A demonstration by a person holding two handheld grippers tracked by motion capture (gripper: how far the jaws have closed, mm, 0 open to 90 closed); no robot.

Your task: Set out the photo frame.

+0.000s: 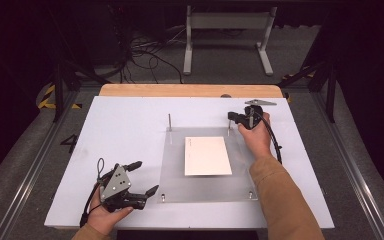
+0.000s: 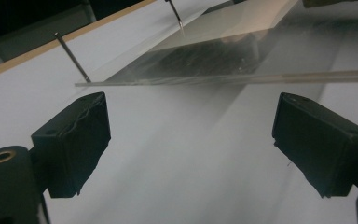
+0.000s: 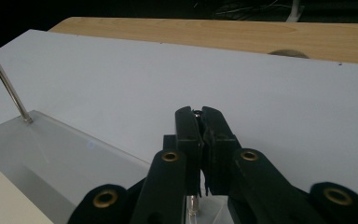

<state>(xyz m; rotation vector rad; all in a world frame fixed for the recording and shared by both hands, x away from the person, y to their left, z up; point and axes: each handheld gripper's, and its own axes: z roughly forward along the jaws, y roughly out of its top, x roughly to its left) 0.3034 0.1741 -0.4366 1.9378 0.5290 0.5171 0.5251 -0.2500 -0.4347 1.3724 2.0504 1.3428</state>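
While R gripper (image 3: 200,140) pinches thin metal pin (image 3: 193,205), clear acrylic plate (image 1: 175,165) flat.

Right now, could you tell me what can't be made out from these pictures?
- Far-right pin: in the right gripper view, the right gripper's closed fingers cover most of it.
- White card: print too small in the high view; cut off at the right gripper view's edge.
- Clear plate: glare blurs its surface in the left gripper view.

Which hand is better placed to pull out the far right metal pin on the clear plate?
Right. The right gripper is already shut on the far right pin; the left gripper sits open near the clear plate's near-left corner.
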